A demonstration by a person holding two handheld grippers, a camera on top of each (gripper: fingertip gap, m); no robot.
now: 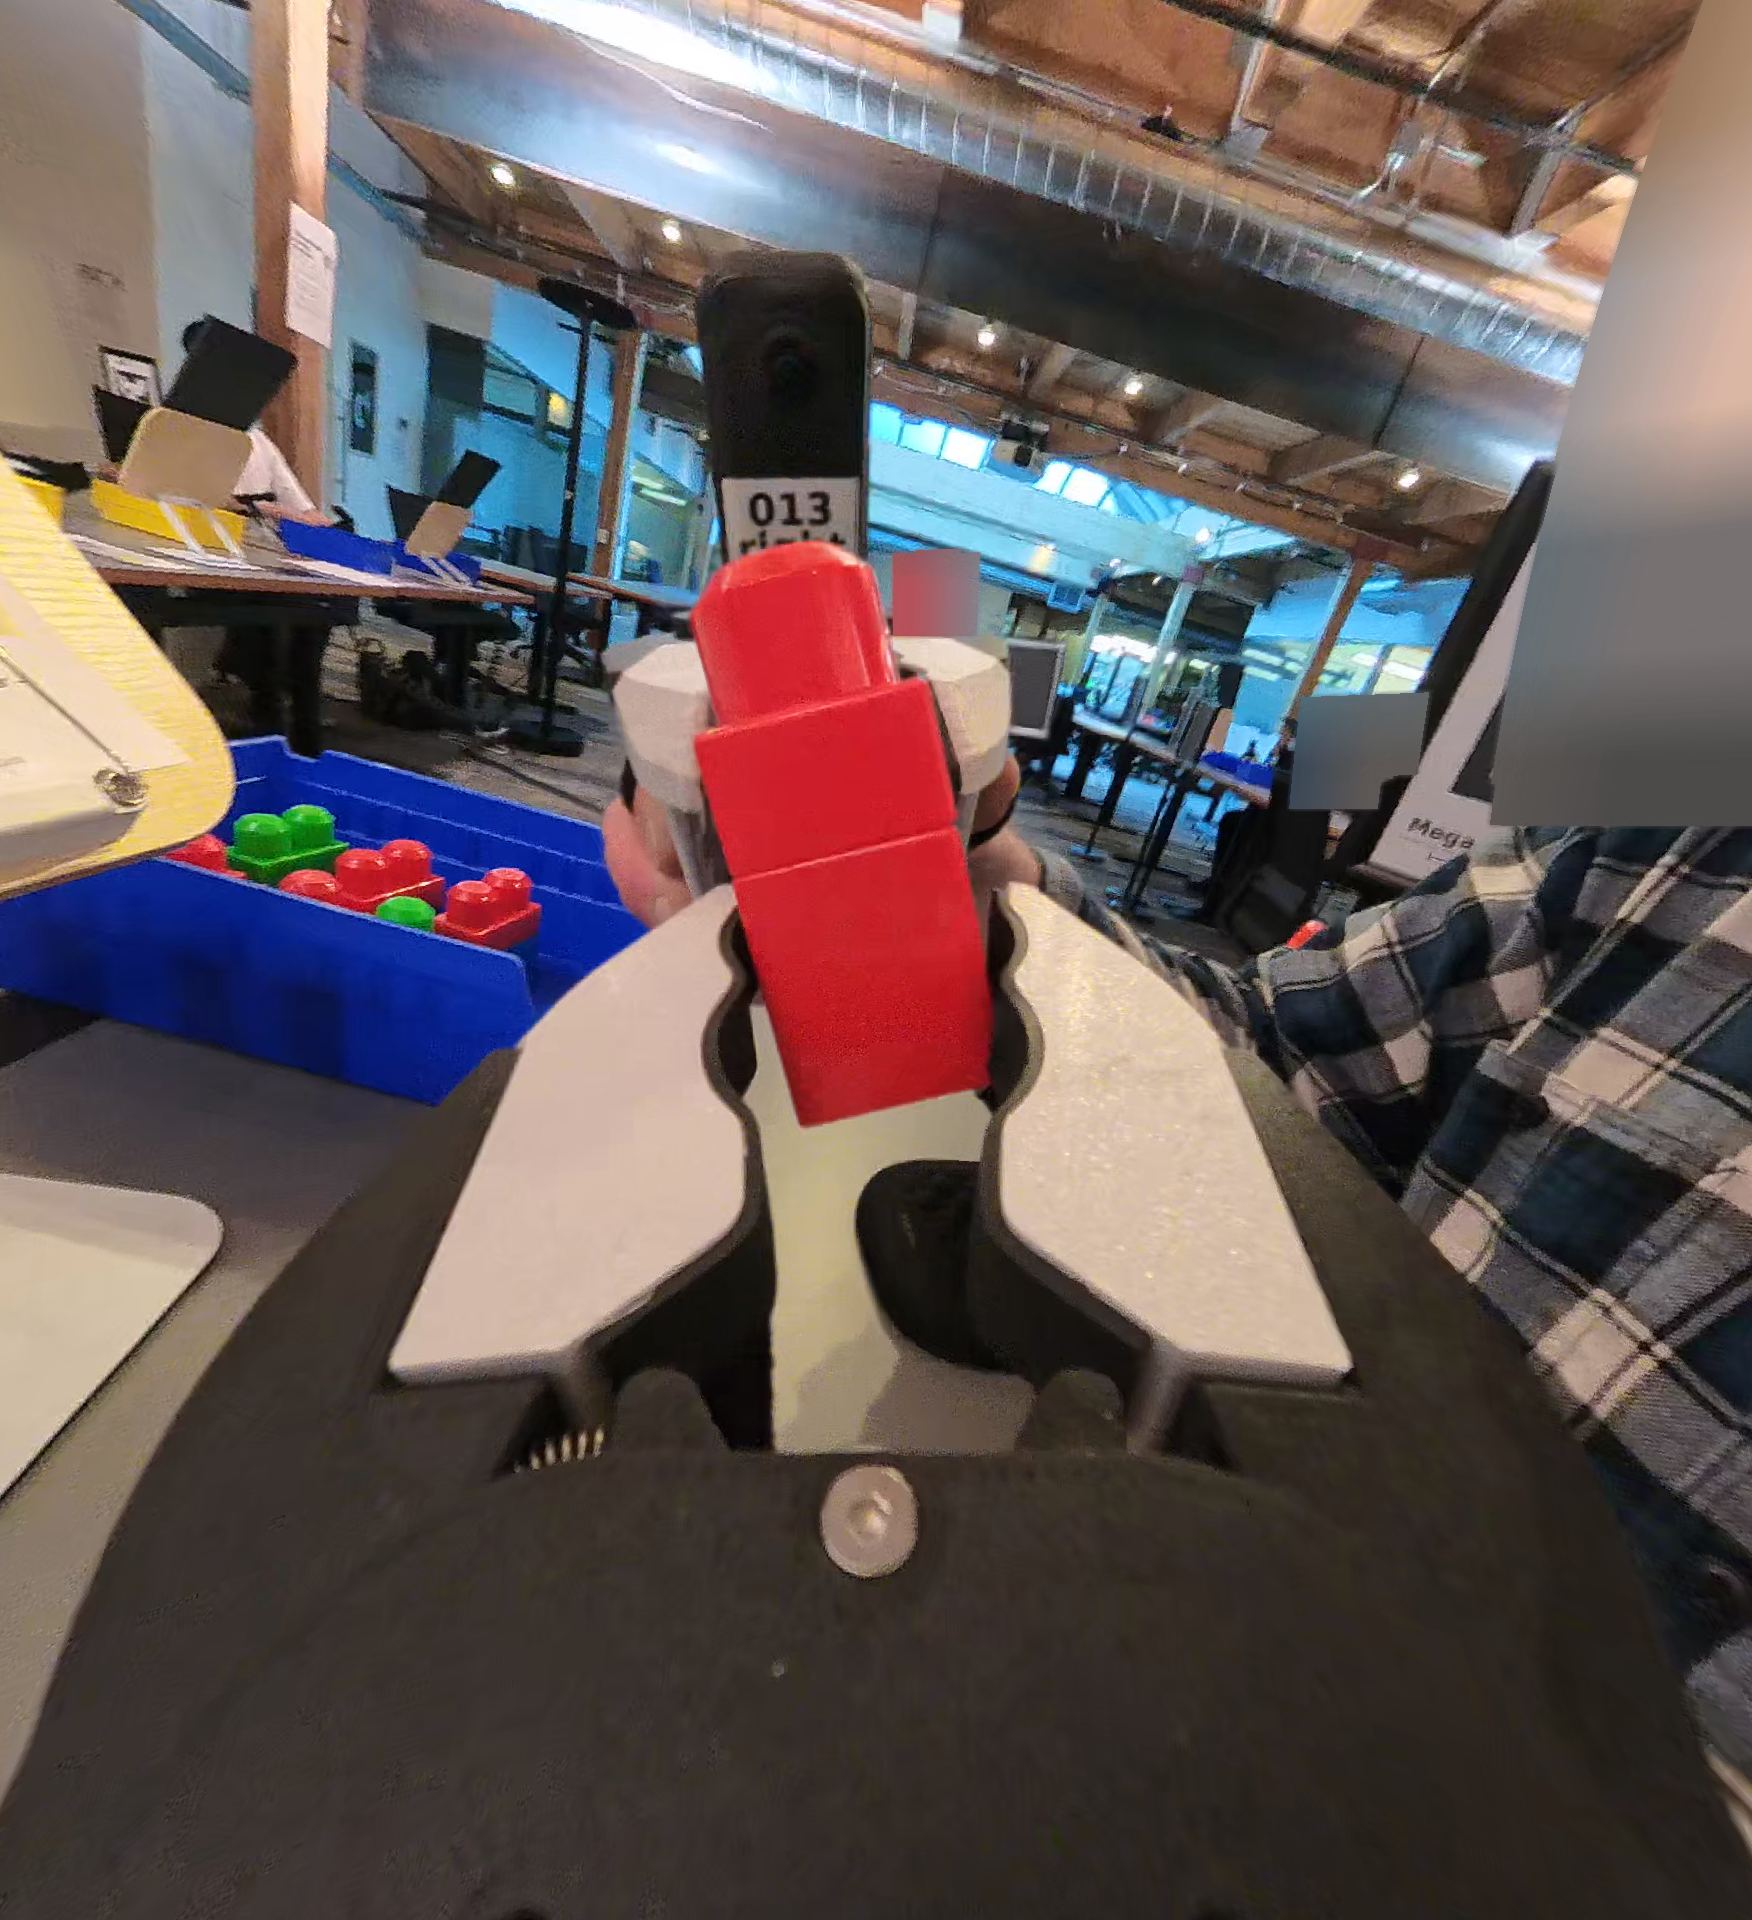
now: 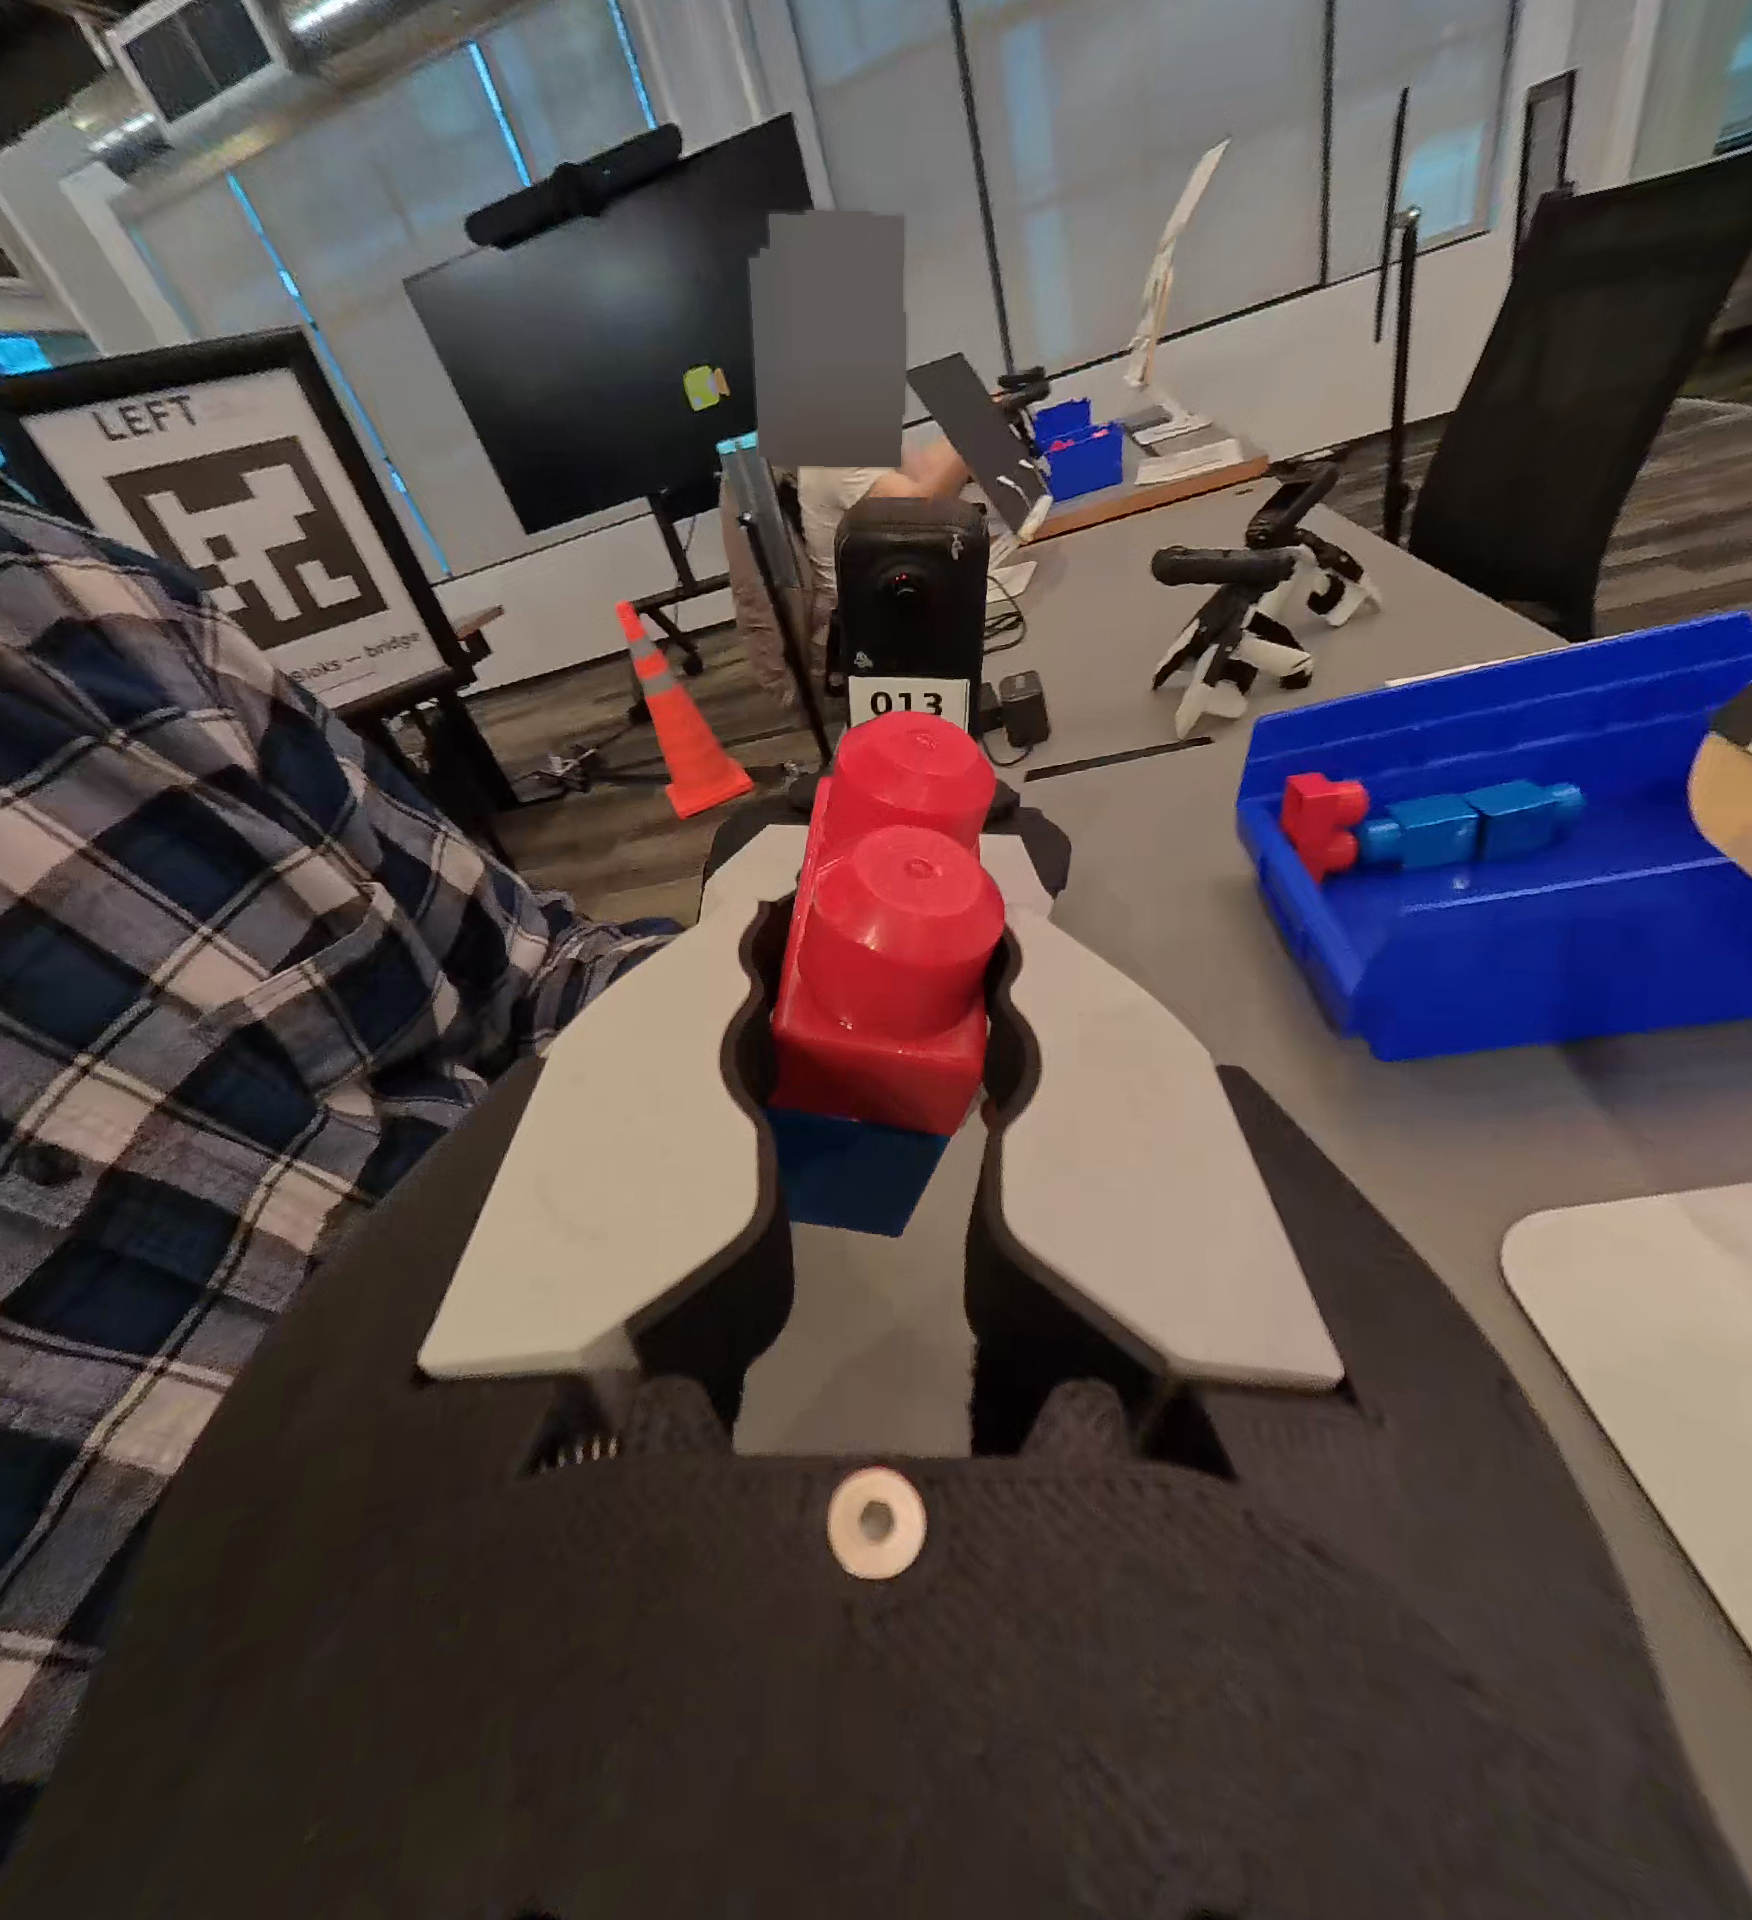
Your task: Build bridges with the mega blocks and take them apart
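A red two-stud block (image 2: 893, 935) sits on top of a lower red block (image 1: 867, 977) at one end and a blue block (image 2: 851, 1174) at the other. My right gripper (image 2: 882, 925) is shut on the top red block; it also shows in the left wrist view (image 1: 815, 707), clamping that block from the far side. My left gripper (image 1: 867, 914) surrounds the lower red block, which leans between the pads with slim gaps at its sides, so it is open. The two grippers face each other above the grey table (image 2: 1215, 1039).
A blue bin (image 1: 259, 966) at the left holds red and green blocks (image 1: 384, 873). Another blue bin (image 2: 1578, 935) holds a red and blue piece (image 2: 1433, 831). A yellow clipboard (image 1: 41, 665) overhangs the bin. A white pad (image 2: 1703, 1351) lies nearby. A plaid sleeve (image 2: 124, 935) is close. Left and right tips are no more than a few centimetres apart.
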